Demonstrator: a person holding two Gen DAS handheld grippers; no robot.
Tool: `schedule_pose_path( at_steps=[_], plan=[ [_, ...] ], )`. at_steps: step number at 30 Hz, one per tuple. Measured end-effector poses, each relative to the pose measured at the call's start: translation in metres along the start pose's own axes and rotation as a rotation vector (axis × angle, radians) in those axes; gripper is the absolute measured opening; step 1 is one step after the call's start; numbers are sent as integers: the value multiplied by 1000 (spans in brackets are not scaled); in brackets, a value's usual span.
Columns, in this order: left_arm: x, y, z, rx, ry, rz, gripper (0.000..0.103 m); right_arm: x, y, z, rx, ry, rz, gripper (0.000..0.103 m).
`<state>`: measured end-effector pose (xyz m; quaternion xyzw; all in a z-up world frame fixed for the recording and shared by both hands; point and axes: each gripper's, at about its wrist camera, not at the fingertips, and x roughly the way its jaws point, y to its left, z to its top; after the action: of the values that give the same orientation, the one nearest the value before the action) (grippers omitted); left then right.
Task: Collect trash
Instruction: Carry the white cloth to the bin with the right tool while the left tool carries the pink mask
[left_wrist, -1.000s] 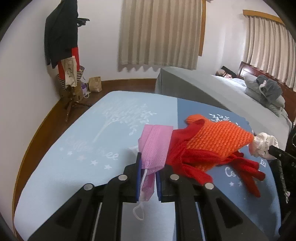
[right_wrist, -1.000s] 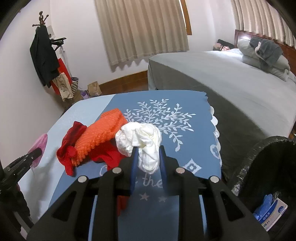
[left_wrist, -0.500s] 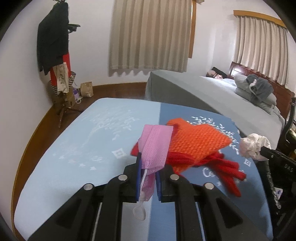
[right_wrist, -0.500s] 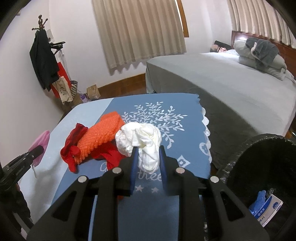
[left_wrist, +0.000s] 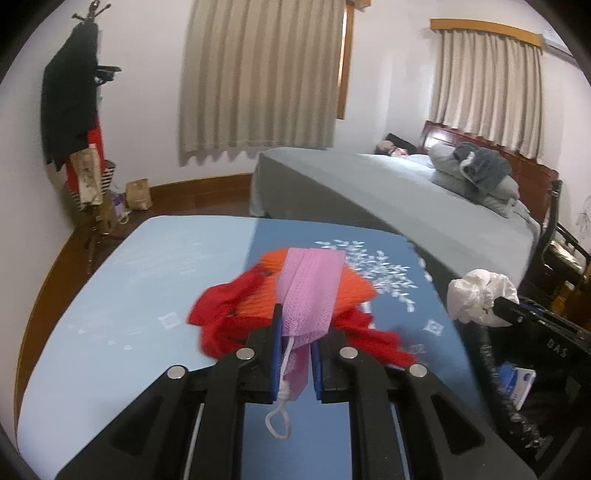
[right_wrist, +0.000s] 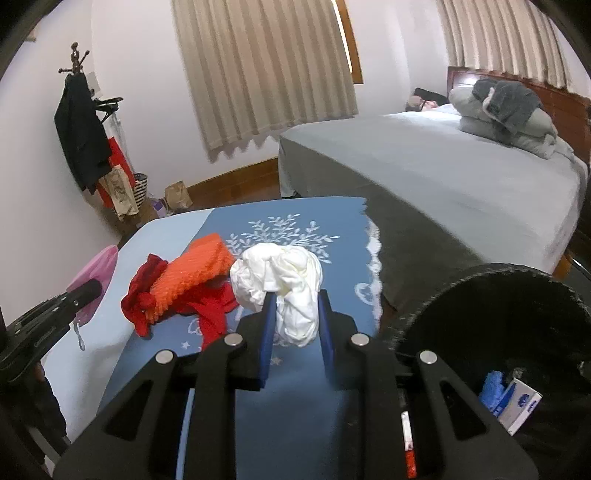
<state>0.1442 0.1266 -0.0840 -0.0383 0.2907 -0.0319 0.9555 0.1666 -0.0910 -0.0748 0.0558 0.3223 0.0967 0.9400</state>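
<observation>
My left gripper (left_wrist: 295, 325) is shut on a pink face mask (left_wrist: 310, 291), whose white ear loop (left_wrist: 279, 421) dangles below the jaws. My right gripper (right_wrist: 293, 301) is shut on a crumpled white tissue wad (right_wrist: 284, 284); that wad (left_wrist: 480, 297) also shows at the right of the left wrist view. Both are held above the blue tablecloth (right_wrist: 295, 221). A black-lined trash bin (right_wrist: 517, 332) stands at the right, with a blue glove (right_wrist: 493, 389) and a small white box (right_wrist: 519, 408) inside. The pink mask (right_wrist: 98, 269) appears at the far left of the right wrist view.
An orange knit piece (right_wrist: 195, 269) and red cloth (right_wrist: 207, 310) lie on the table. A grey bed (right_wrist: 443, 173) with folded bedding (right_wrist: 506, 110) stands behind. A coat rack (right_wrist: 83, 140) with clothes and a paper bag (right_wrist: 177, 195) stand by the far wall.
Both grippers have risen and shifted right with their loads; the orange and red cloth now lies behind the mask, and the trash bin has come further into both views.
</observation>
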Motion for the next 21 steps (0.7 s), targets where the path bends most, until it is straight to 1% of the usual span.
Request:
schedule_pose_path(
  at_steps=[6, 17, 21],
  plan=[
    [2, -34, 5, 38, -5, -67, 13, -19, -20, -3, 18, -19, -34, 22],
    [5, -96, 2, 102, -7, -196, 13, -58, -70, -15, 67, -49, -134, 22],
    [6, -125, 2, 128, -4, -254, 13, -70, -89, -22, 89, -54, -174, 22]
  ],
)
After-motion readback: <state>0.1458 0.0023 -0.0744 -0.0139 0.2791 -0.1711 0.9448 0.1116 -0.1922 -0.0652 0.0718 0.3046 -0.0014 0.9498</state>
